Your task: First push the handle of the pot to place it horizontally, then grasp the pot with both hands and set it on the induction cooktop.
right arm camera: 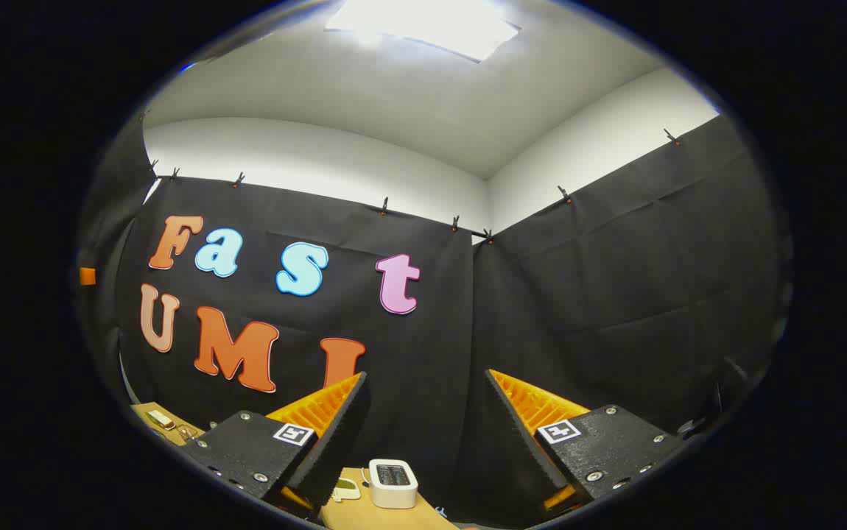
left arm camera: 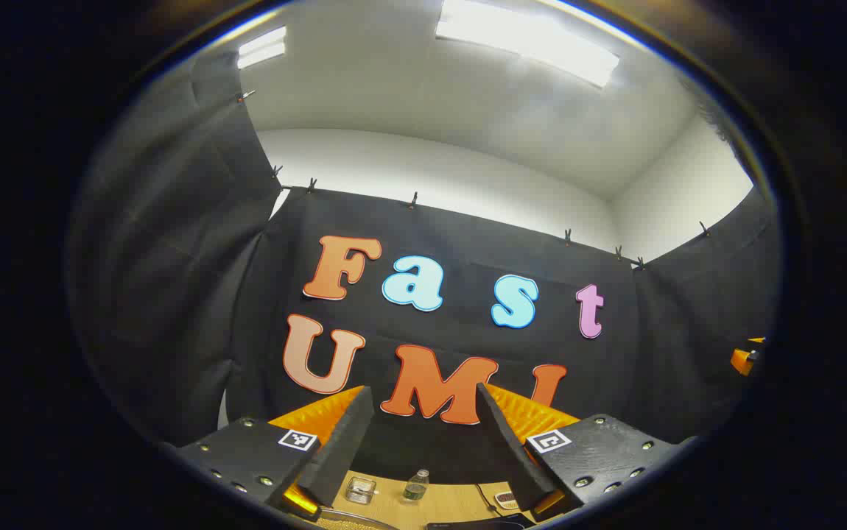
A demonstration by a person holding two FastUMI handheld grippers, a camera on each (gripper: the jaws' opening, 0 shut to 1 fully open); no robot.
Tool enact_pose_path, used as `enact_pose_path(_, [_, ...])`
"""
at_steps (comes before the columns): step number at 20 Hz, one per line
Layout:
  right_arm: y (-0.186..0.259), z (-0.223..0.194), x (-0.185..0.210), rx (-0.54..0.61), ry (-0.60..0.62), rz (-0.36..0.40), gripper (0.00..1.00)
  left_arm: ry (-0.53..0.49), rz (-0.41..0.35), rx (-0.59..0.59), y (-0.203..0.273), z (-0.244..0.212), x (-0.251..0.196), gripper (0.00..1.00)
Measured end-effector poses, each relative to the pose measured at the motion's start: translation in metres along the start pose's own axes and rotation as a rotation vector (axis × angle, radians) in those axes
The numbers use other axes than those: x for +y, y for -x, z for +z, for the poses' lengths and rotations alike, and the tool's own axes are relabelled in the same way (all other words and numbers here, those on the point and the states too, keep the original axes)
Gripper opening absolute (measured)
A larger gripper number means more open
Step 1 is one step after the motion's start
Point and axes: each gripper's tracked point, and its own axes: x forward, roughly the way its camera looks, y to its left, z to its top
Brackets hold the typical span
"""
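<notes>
Both grippers tilt up at the black cloth wall; left gripper [left arm camera: 423, 430] jaws spread, holding nothing; right gripper [right arm camera: 423, 427] likewise. Beyond the left: a glass dish [left arm camera: 360, 489] and small bottle [left arm camera: 415, 486] on the wooden desk [left arm camera: 453, 500]; beyond the right, a white toaster [right arm camera: 392, 482]. A curved metal rim [left arm camera: 353, 517] at the left view's bottom edge may be the pot; I cannot tell.

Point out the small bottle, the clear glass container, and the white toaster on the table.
small bottle [left arm camera: 415, 486], left gripper view, on its clear body.
clear glass container [left arm camera: 360, 489], left gripper view, on its front wall.
white toaster [right arm camera: 392, 482], right gripper view, on its top by the slots.
</notes>
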Motion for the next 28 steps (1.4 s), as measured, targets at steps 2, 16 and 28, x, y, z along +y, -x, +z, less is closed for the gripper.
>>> enact_pose_path(2, [0.001,0.002,-0.005,-0.004,0.015,-0.012,0.95,-0.007,-0.002,-0.007,-0.003,0.002,-0.003,0.88])
enact_pose_path(16, [0.006,0.006,-0.004,-0.009,0.011,-0.018,0.94,-0.042,-0.098,-0.033,-0.017,0.011,-0.037,0.87])
enact_pose_path(28, [0.0,-0.019,0.015,0.048,0.022,0.002,0.94,-0.038,-0.283,0.463,0.008,-0.134,-0.059,0.32])
